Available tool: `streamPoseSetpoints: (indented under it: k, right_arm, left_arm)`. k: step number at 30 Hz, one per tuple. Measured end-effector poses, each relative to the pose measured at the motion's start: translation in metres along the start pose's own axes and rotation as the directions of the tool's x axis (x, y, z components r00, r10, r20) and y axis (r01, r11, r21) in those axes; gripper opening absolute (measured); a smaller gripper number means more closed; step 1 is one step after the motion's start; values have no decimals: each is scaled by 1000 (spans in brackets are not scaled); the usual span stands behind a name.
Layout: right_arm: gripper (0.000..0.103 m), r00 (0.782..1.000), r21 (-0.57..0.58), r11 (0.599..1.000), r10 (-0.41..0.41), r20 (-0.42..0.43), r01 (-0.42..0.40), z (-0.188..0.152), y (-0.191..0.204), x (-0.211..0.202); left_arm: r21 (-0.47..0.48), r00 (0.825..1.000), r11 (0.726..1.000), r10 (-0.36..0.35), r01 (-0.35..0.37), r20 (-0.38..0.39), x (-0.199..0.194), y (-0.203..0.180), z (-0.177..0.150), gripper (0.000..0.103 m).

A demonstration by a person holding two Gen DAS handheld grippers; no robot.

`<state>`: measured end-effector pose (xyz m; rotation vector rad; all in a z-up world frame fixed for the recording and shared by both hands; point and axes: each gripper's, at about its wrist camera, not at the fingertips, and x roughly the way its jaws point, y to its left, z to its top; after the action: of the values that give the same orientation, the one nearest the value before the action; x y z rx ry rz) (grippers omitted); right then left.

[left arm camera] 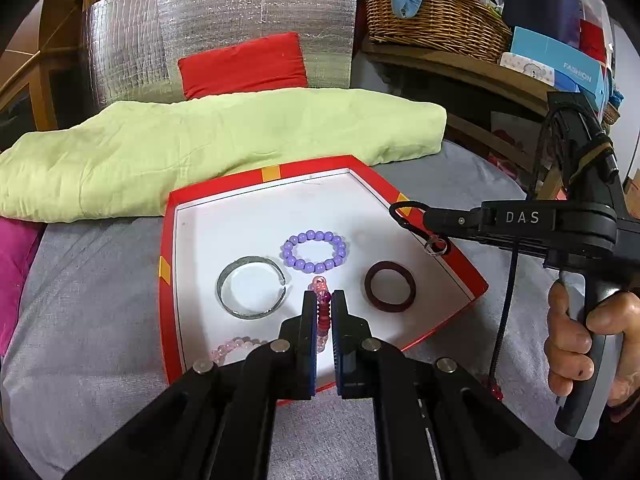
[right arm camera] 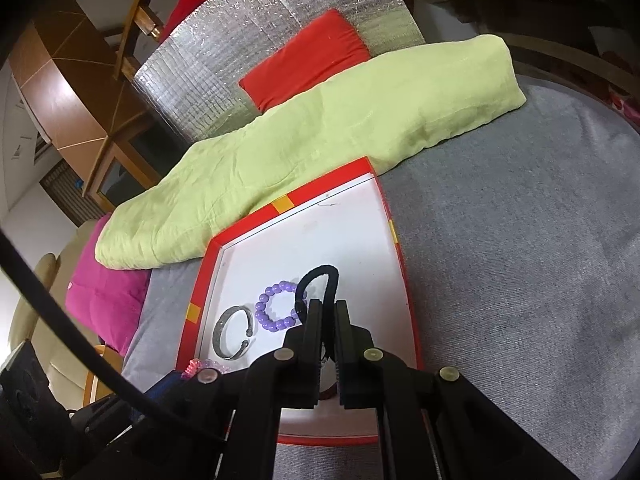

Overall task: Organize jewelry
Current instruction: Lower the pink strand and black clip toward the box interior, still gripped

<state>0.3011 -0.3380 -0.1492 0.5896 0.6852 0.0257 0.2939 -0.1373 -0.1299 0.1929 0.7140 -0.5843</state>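
Note:
A red box with a white floor (left arm camera: 240, 224) lies on grey cloth. In it are a purple bead bracelet (left arm camera: 314, 251), a silver cuff (left arm camera: 251, 286), a dark red bangle (left arm camera: 390, 286) and a pale pink bead bracelet (left arm camera: 236, 349). My left gripper (left arm camera: 324, 300) is shut on a pink and red bead bracelet (left arm camera: 323, 308) just above the floor. My right gripper (right arm camera: 329, 308) is shut on a black cord loop (right arm camera: 318, 280) over the box (right arm camera: 356, 224); in the left wrist view the cord (left arm camera: 408, 220) carries a small ring. The purple bracelet (right arm camera: 276, 308) and cuff (right arm camera: 234, 332) lie left of it.
A pale green folded quilt (left arm camera: 200, 152) lies behind the box, with a red cushion (left arm camera: 244, 64) and silver foil panel behind. A magenta cushion (right arm camera: 104, 300) is at left. A wicker basket (left arm camera: 436, 16) and boxes sit on a shelf at right.

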Motion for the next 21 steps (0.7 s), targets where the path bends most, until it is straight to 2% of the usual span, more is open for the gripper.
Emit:
streamPoseSetpoints:
  k: [10,15,21]
  right_arm:
    - [6,1000,10,1000,-21,-7,21,1,-3,8]
    - [6,1000,22,999,-27,-14,28,2,-5,11]
    - [6,999,27,999,-32,-17,33,3,-8,14]
  left_arm:
    - [-42,998,998,-47,48,42,3,3,8,7]
    - [-45,998,998,-44,45,39,6,3,9,7]
    - [-89,995,991,-95,98,38,11,7,10,7]
